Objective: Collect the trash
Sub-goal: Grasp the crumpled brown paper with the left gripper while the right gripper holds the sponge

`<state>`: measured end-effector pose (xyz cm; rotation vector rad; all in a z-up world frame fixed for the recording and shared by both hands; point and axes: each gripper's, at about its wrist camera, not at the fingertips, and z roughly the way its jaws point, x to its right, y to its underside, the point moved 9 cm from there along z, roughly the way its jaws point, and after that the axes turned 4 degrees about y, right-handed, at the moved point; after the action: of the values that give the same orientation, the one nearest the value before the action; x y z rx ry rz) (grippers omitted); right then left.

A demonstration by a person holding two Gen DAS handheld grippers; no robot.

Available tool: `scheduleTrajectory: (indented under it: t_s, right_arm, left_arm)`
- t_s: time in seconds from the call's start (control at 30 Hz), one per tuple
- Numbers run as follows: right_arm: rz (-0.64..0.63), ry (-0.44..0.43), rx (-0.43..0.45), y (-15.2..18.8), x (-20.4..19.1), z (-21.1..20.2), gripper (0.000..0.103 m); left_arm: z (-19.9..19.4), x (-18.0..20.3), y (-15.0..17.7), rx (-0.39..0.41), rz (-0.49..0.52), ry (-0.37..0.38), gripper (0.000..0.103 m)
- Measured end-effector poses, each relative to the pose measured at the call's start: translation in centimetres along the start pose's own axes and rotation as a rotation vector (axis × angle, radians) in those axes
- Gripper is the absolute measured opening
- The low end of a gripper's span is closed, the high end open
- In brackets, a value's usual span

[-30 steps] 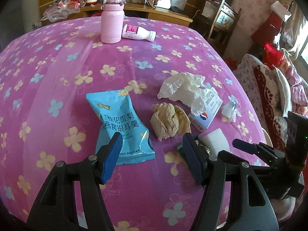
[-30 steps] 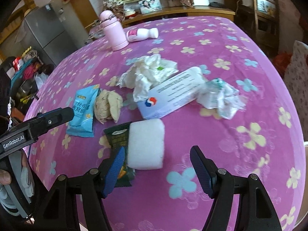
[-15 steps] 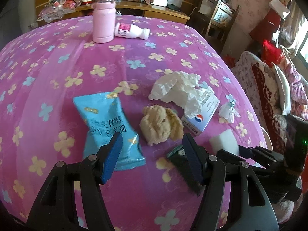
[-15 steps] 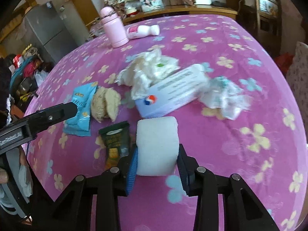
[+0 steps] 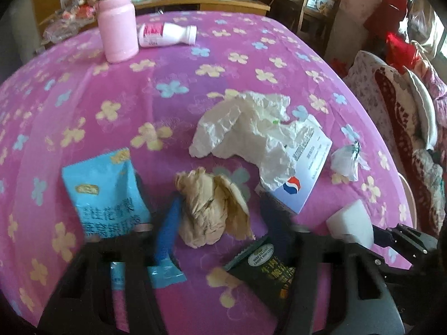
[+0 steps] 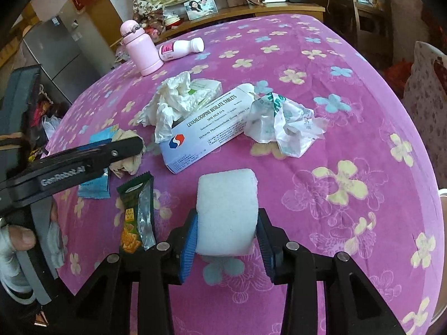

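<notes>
A brown crumpled paper ball (image 5: pixel 209 212) lies between the fingers of my left gripper (image 5: pixel 220 226). Its jaws are closing: the left pad is at the ball's side and the blurred right finger stands just off it. My right gripper (image 6: pixel 226 234) is shut on a white foam block (image 6: pixel 226 212) resting on the cloth. Around these lie a blue snack packet (image 5: pixel 103 192), a dark green biscuit wrapper (image 6: pixel 134 212), a white tissue wad (image 5: pixel 251 128), a white tablet box (image 6: pixel 209 134) and a crumpled plastic wrapper (image 6: pixel 282 128).
A pink flowered cloth (image 5: pixel 195 64) covers the round table. At its far side a pink flask (image 5: pixel 117 25) stands beside a white bottle (image 5: pixel 167 33) on its side. Patterned cushions (image 5: pixel 405 111) lie past the right edge. A hand (image 6: pixel 19 240) holds the left gripper.
The left gripper moved forward and down until its fingers straddle the brown paper ball. The right gripper went from open to shut on the white foam block and stays shut.
</notes>
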<state>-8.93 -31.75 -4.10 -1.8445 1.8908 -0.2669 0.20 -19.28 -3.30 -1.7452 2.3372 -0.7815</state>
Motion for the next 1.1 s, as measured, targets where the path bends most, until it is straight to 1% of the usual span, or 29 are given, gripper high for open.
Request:
scheduleTrajectory:
  t_s: [0.03, 0.2, 0.5, 0.7, 0.97, 1.1]
  right_arm:
    - [-0.004, 0.000, 0.000, 0.0, 0.0, 0.0, 0.038]
    - [-0.005, -0.006, 0.008, 0.0, -0.2, -0.3, 0.038]
    - [-0.016, -0.014, 0.041, -0.7, -1.3, -1.3, 0.038]
    - [-0.017, -0.011, 0.072, -0.9, -1.4, -2.8, 0.038]
    - [-0.005, 0.008, 0.100, -0.7, 0.1, -4.8, 0.038]
    - [0.006, 0.024, 0.112, -0.5, 1.4, -5.8, 0.038]
  left_arm:
    - [0.1, -0.2, 0.2, -0.009, -0.005, -0.003, 0.021]
    - [-1.3, -0.3, 0.6, 0.018, -0.007, 0.022, 0.017]
    - [-4.6, 0.8, 1.0, 0.073, -0.001, 0.058, 0.017]
    - [-6.1, 2.3, 1.1, 0.106, 0.033, 0.056, 0.017]
    - [-7.0, 4.8, 1.2, 0.122, 0.072, 0.075, 0.017]
    - [-7.0, 6.8, 1.2, 0.119, 0.091, 0.106, 0.017]
